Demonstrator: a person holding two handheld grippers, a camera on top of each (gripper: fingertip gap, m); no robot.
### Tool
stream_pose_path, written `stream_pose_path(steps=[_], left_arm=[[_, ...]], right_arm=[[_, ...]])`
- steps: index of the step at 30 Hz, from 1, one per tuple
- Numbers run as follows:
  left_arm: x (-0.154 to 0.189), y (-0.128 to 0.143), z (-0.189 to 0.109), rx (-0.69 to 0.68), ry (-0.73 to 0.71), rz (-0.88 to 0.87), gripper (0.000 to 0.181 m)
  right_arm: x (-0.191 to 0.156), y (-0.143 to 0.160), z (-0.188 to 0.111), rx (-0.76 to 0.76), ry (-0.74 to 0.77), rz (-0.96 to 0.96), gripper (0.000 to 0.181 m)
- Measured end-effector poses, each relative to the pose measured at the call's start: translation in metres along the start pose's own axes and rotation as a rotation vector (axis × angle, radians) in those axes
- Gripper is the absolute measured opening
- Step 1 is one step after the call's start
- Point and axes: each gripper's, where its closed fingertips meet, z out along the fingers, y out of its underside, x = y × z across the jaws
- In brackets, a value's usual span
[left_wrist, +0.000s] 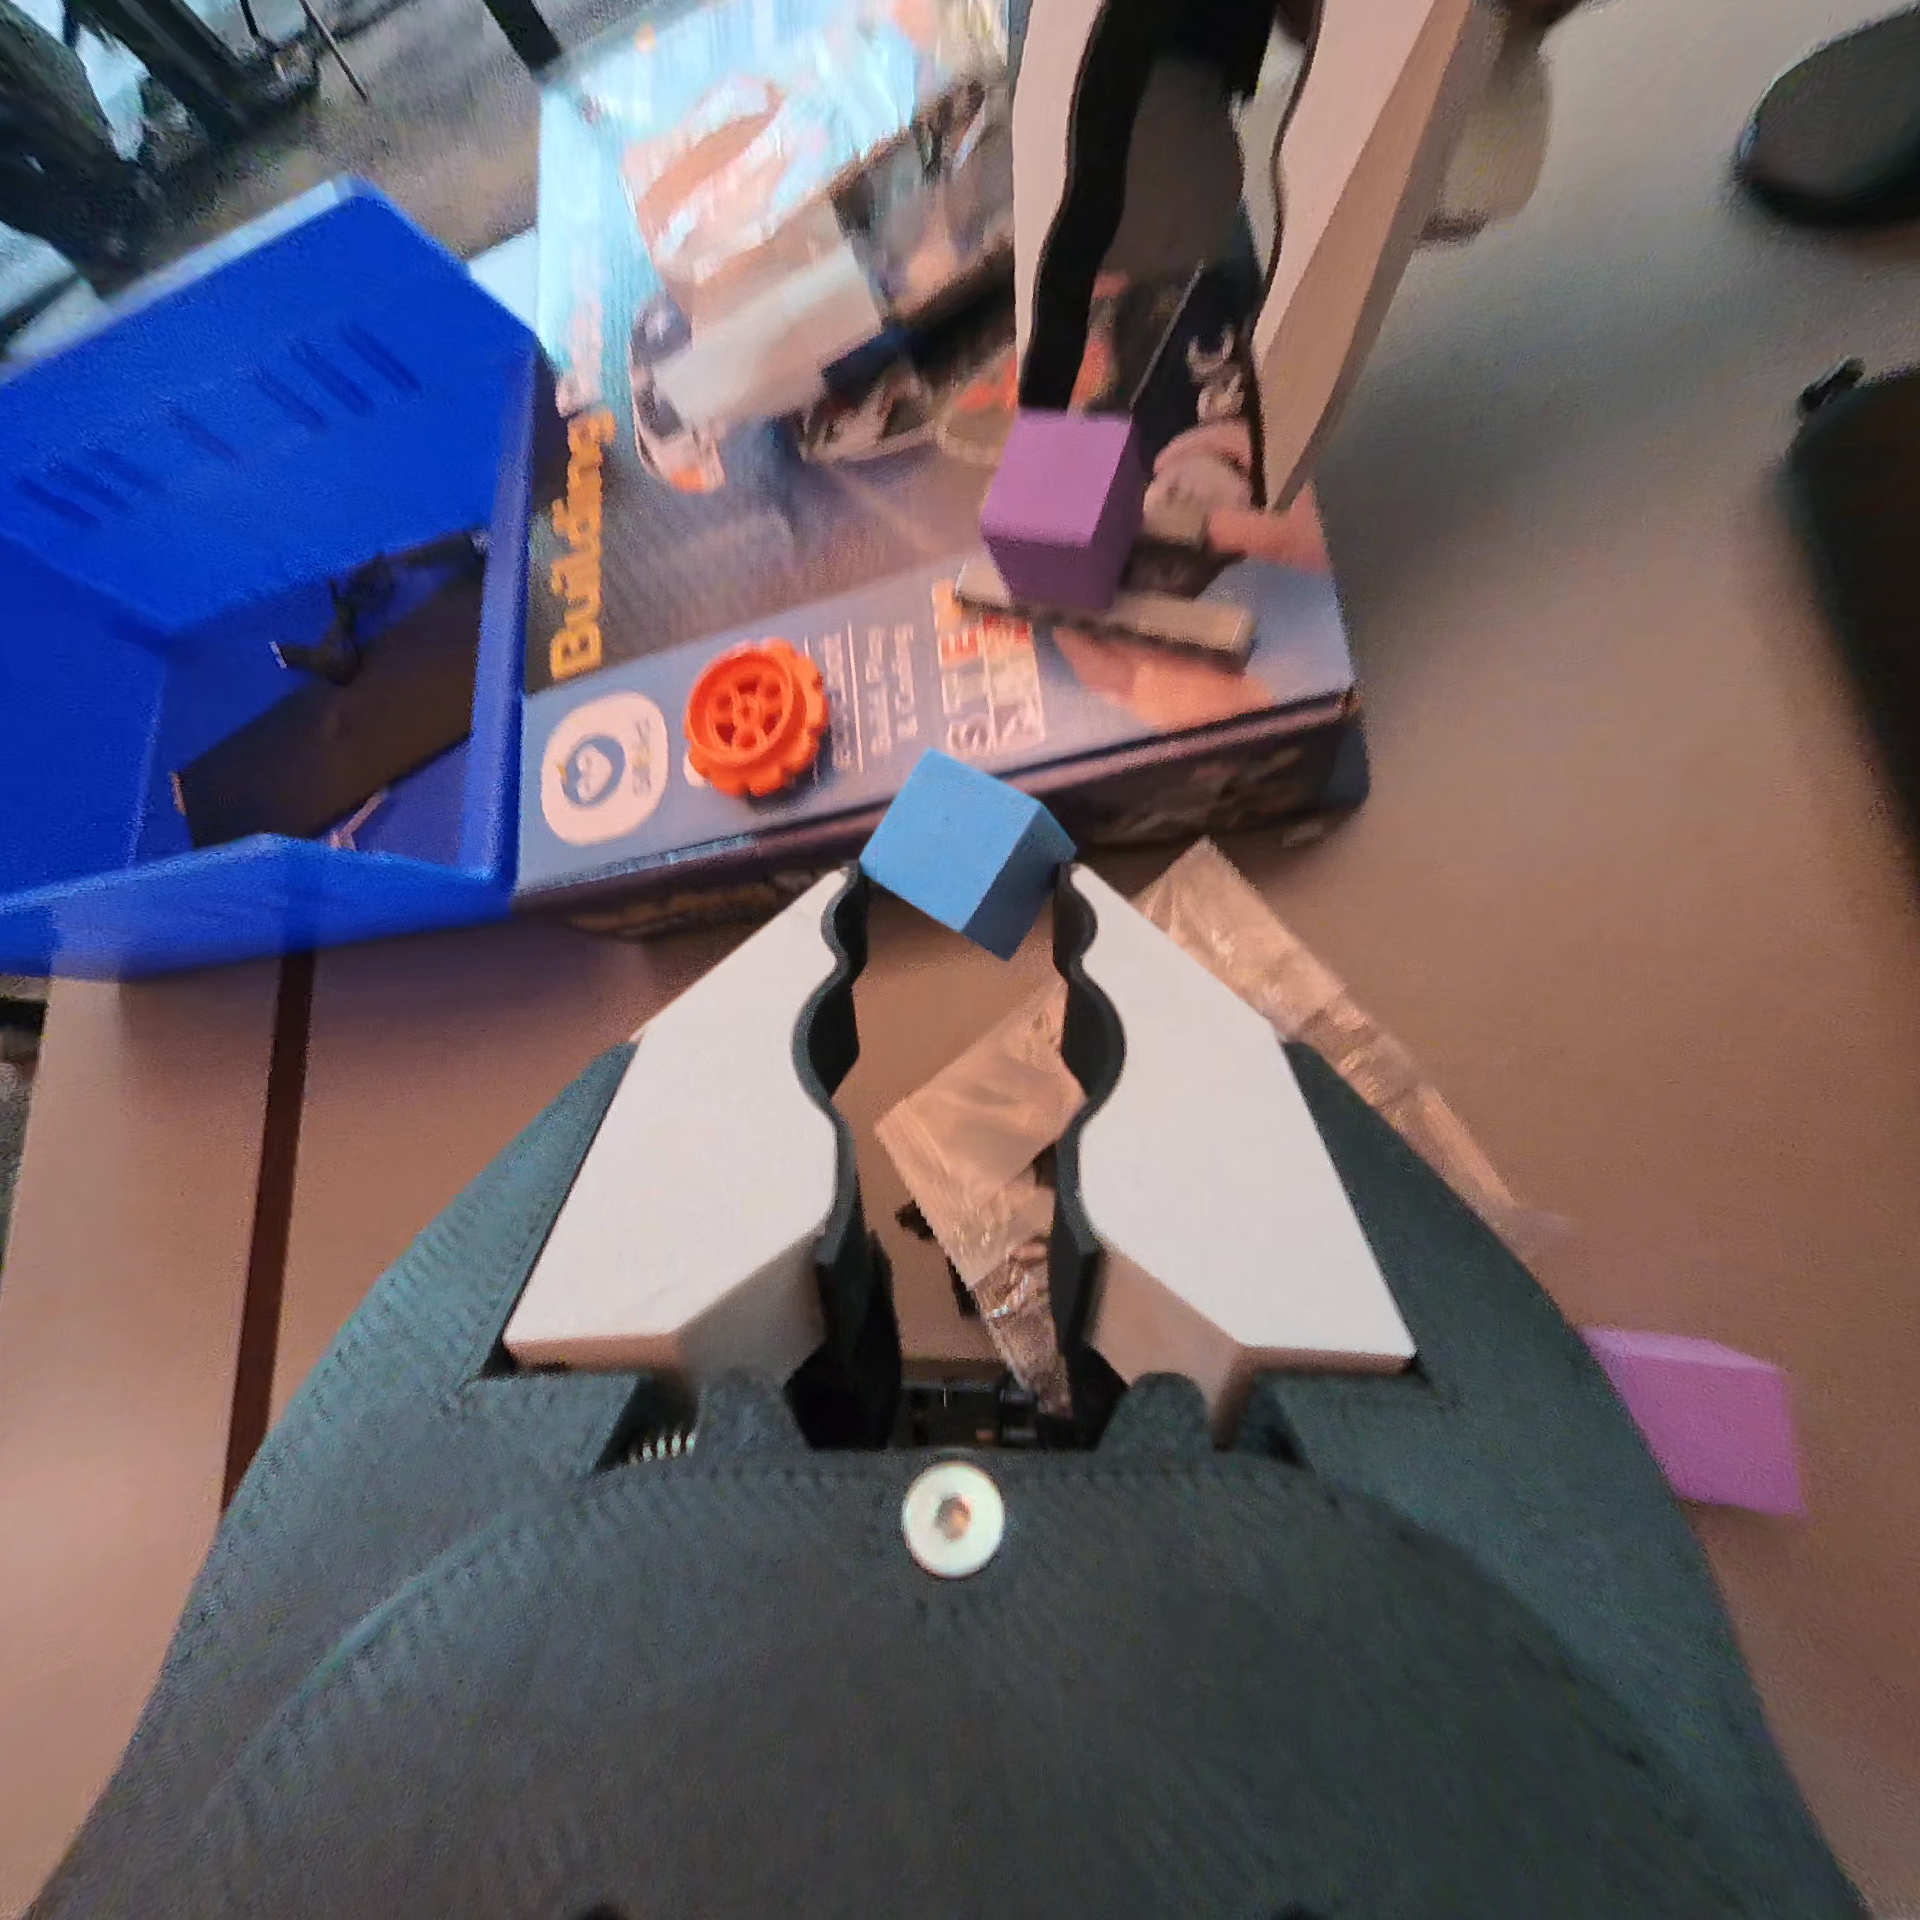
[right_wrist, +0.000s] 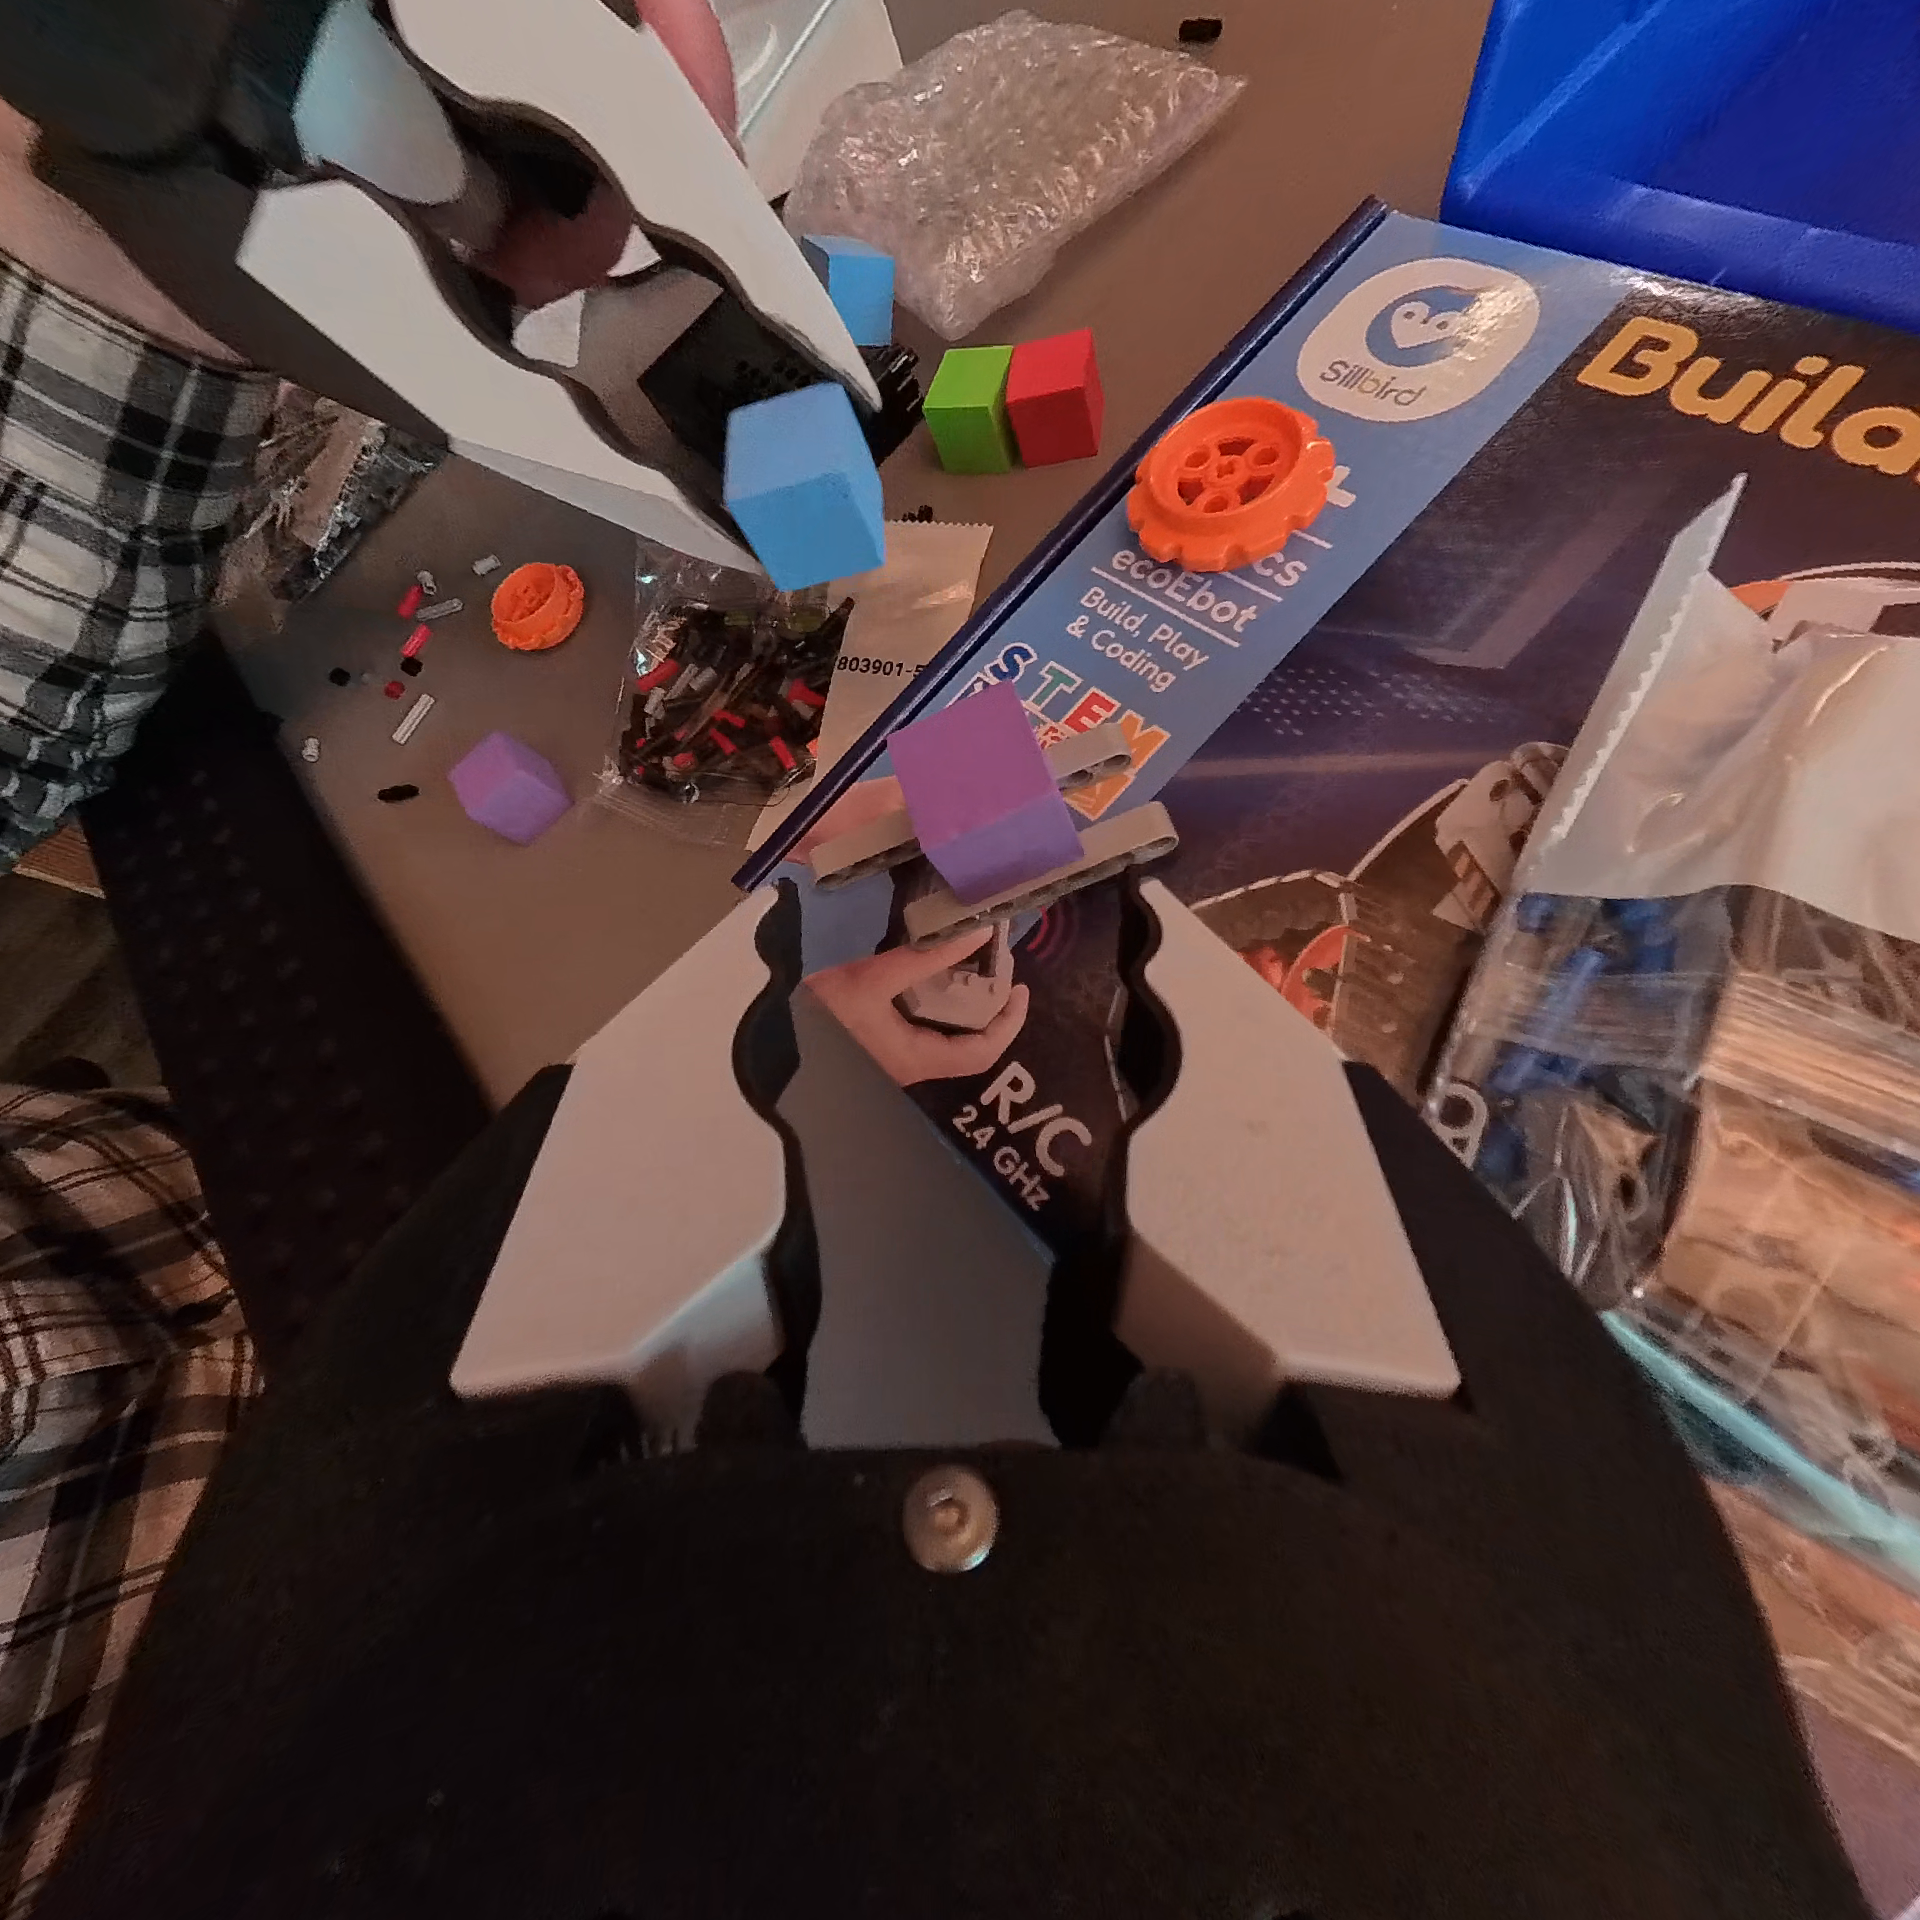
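Note:
My left gripper (left_wrist: 961, 878) is shut on a blue cube (left_wrist: 966, 852) at its fingertips and holds it in the air by the near edge of a printed toy box (left_wrist: 1195, 707). The right wrist view shows it at upper left (right_wrist: 810, 478) with the blue cube (right_wrist: 805, 488). My right gripper (right_wrist: 956, 899) is open over the box, its tips just behind a purple cube (right_wrist: 982, 800) that rests on grey beams (right_wrist: 1122, 831). In the left wrist view the right gripper (left_wrist: 1174, 457) stands above the purple cube (left_wrist: 1060, 509), one finger touching its top. An orange wheel (right_wrist: 1231, 488) lies on the box.
A blue bin (left_wrist: 260, 468) stands beside the box. On the table lie another purple cube (right_wrist: 509, 784), a second blue cube (right_wrist: 852, 286), green (right_wrist: 966, 410) and red (right_wrist: 1055, 395) cubes, an orange wheel (right_wrist: 537, 606), bags of small parts (right_wrist: 727, 696) and bubble wrap (right_wrist: 997, 156). A parts bag (right_wrist: 1714, 935) lies on the box. One gripper's finger ends stand about 10 centimeters off the other's. From either gripper's tips it is about 8 centimeters to the orange wheel (right_wrist: 1231, 488). It is also in sight in the left wrist view (left_wrist: 756, 698).

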Motion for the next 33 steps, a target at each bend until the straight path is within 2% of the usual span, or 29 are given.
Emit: stream_pose_path(steps=[4,9,13,20,33], left_arm=[[0.005,-0.043,0.001,0.091,-0.011,0.032,0.034],[0.009,-0.063,0.025,0.042,-0.029,0.071,0.034],[0.009,-0.066,0.036,-0.007,-0.054,0.068,0.034],[0.008,-0.074,0.036,-0.038,-0.089,0.043,0.034],[0.011,-0.066,0.043,-0.053,-0.084,0.028,0.035]], right_arm=[[-0.001,-0.001,-0.007,0.023,0.005,0.0,0.06],[-0.002,0.002,-0.012,0.05,0.014,0.014,0.056],[-0.002,0.004,-0.016,0.067,0.018,0.021,0.054],[-0.005,0.002,-0.017,0.072,0.018,0.008,0.053],[-0.008,0.002,-0.018,0.078,0.009,0.005,0.051]])
